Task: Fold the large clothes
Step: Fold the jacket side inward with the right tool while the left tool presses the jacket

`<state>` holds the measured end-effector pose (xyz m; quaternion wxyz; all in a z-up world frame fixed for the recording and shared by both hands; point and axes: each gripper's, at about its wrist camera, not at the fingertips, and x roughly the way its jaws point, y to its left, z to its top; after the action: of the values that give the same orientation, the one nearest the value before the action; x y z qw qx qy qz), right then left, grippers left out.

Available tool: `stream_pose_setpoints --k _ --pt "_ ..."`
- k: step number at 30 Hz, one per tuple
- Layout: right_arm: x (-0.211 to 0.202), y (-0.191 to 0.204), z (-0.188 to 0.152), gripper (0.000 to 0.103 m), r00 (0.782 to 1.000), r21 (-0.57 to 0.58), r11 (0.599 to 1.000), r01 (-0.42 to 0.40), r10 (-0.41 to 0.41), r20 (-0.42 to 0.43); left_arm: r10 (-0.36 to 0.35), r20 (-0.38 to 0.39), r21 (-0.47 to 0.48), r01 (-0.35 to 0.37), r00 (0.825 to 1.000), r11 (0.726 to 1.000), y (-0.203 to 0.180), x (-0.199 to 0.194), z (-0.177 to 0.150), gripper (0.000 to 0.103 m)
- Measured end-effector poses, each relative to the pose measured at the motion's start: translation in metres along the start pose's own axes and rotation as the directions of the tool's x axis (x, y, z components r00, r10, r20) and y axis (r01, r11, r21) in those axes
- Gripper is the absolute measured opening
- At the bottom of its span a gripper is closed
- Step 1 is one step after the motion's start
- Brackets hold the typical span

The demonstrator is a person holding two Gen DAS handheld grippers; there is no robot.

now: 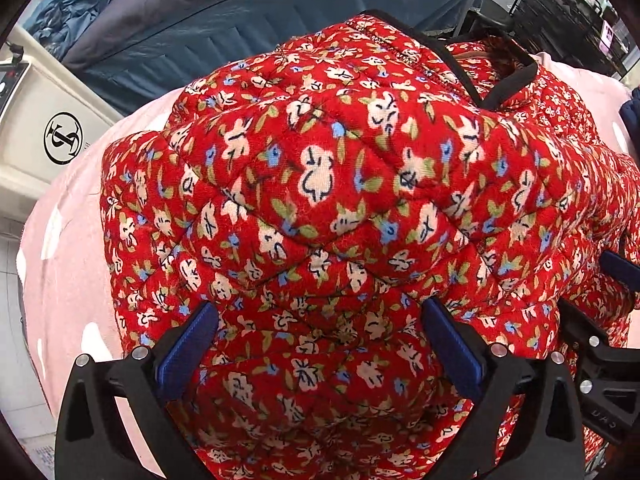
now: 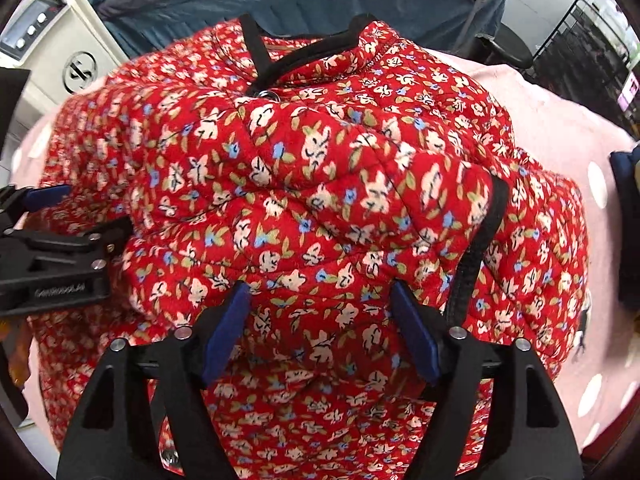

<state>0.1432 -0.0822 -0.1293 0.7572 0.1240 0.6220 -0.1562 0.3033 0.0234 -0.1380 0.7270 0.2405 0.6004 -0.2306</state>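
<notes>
A red quilted floral jacket with black trim lies bunched on a pink dotted cloth. My left gripper has its blue pads spread wide, with a fold of the jacket bulging between them. My right gripper also has its pads apart, with a thick fold between them. The jacket fills the right wrist view, its black-edged collar at the far side. Each gripper shows at the edge of the other's view: the right one, the left one.
A dark blue padded garment lies beyond the jacket. A white machine with a round logo stands at the left. A black wire rack stands at the far right. A dark blue item sits at the right edge.
</notes>
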Motion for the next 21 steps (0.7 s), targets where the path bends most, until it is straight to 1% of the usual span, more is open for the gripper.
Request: stream_pose_setpoints --k 2,6,10,11,13,14,16,18,20,21 --pt "0.005 0.011 0.01 0.084 1.0 -0.004 1.0 0.026 -0.026 -0.008 -0.001 -0.006 0.0 0.001 1.0 1.0 0.001 0.001 0.004 0.099" --pt "0.011 0.017 0.018 0.087 1.0 0.0 1.0 0.022 -0.022 -0.007 -0.007 -0.012 -0.003 0.007 1.0 1.0 0.0 0.007 0.011 0.099" --pt "0.012 0.024 0.022 0.088 1.0 0.006 1.0 0.024 -0.024 0.012 0.002 0.008 -0.003 -0.002 1.0 1.0 0.0 0.013 0.01 0.099" --pt "0.01 0.02 0.02 0.088 1.0 0.007 1.0 0.024 -0.025 0.019 0.006 0.016 -0.004 -0.006 1.0 1.0 0.0 0.012 0.01 0.099" --pt "0.008 0.022 0.016 0.089 0.998 0.009 1.0 0.026 -0.027 0.049 0.014 0.03 -0.005 -0.014 0.999 1.0 -0.003 0.008 0.002 0.099" --pt "0.005 0.012 0.005 0.089 0.998 0.01 1.0 0.024 -0.025 0.064 0.018 0.037 -0.002 -0.018 0.999 1.0 -0.004 0.007 0.001 0.099" --pt "-0.002 0.011 -0.008 0.089 0.992 -0.001 1.0 0.014 -0.014 0.125 0.022 0.051 -0.002 -0.021 0.998 1.0 -0.004 0.003 -0.001 0.099" --pt "-0.009 0.008 -0.025 0.089 0.984 -0.018 1.0 -0.005 0.008 0.179 0.022 0.09 0.0 -0.023 0.996 1.0 -0.005 -0.003 -0.007 0.099" --pt "-0.02 0.005 -0.035 0.089 0.976 -0.018 1.0 -0.026 0.029 0.214 0.028 0.121 -0.002 -0.028 0.992 1.0 -0.005 -0.011 -0.012 0.098" --pt "-0.025 0.004 -0.041 0.089 0.973 -0.015 0.999 -0.031 0.034 0.226 0.035 0.15 -0.003 -0.035 0.988 0.999 -0.006 -0.018 -0.016 0.098"
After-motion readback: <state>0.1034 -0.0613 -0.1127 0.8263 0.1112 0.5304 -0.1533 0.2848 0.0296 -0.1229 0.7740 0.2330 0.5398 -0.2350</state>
